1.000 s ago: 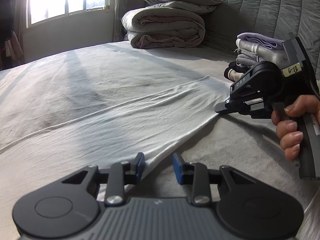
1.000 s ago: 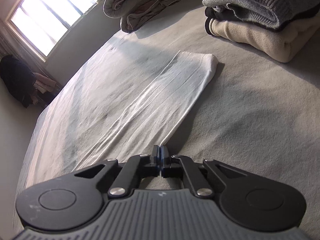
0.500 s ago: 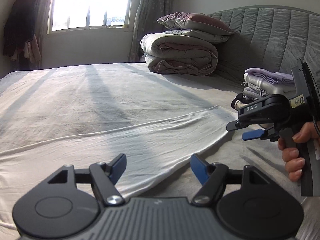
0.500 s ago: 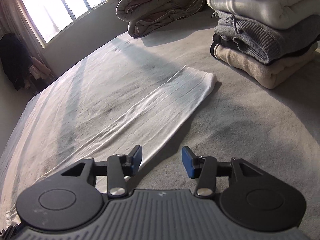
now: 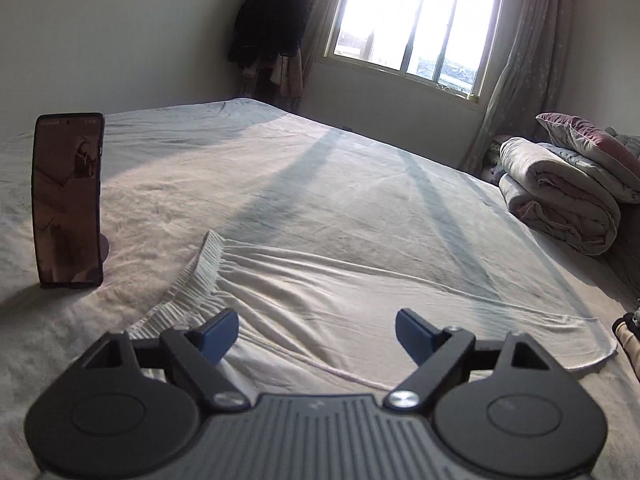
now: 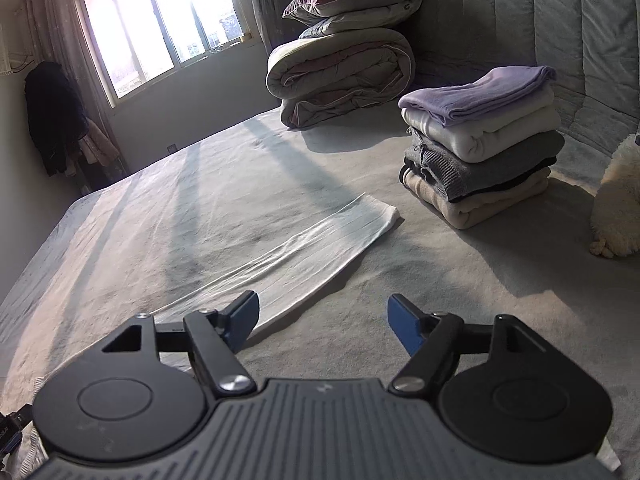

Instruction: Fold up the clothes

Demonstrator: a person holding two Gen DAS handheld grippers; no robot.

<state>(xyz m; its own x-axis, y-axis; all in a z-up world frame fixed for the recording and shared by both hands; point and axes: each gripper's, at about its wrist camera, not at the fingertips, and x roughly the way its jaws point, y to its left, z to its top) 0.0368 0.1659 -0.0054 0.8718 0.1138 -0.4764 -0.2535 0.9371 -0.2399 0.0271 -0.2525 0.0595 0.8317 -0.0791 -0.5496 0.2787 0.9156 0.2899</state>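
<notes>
Long white wrinkled cotton garment (image 5: 360, 300) lies flat on the pale grey bed sheet (image 5: 320, 184), folded lengthwise into a narrow strip. In the left wrist view it runs from lower left to the right edge of the frame; ribbed elastic waistband (image 5: 192, 276) at its left end, gathered and slightly curled up, just right of the phone. Hemmed end reaches the lower right of the frame. Fabric shows lengthwise creases and a raised ridge along the near edge. In the right wrist view the same strip (image 6: 312, 248) runs diagonally from lower left toward frame centre, its squared end stopping short of the clothes stack, not touching it.

Left gripper (image 5: 316, 332) at the bottom of the frame, blue-padded jaws spread wide, just been opening, nothing between them; the garment lies below and beyond the tips. Right gripper (image 6: 322, 320) likewise, jaws spread apart, just been opening, empty; left pad sits over the near edge of the strip in the picture, contact cannot be told.

Dark upright smartphone on a stand (image 5: 68, 200) at left of the left view. Stack of folded clothes (image 6: 480, 148), lilac on top, then cream, grey knit, dark, beige, right of centre in the right view. Rolled grey-pink duvet with pillows on top (image 6: 340, 68) behind it, against the quilted grey headboard (image 6: 540, 20). White fluffy item (image 6: 618, 208) at the right edge. Bright window (image 5: 416, 16) at the top, dark coat hanging (image 5: 268, 28) beside it.
</notes>
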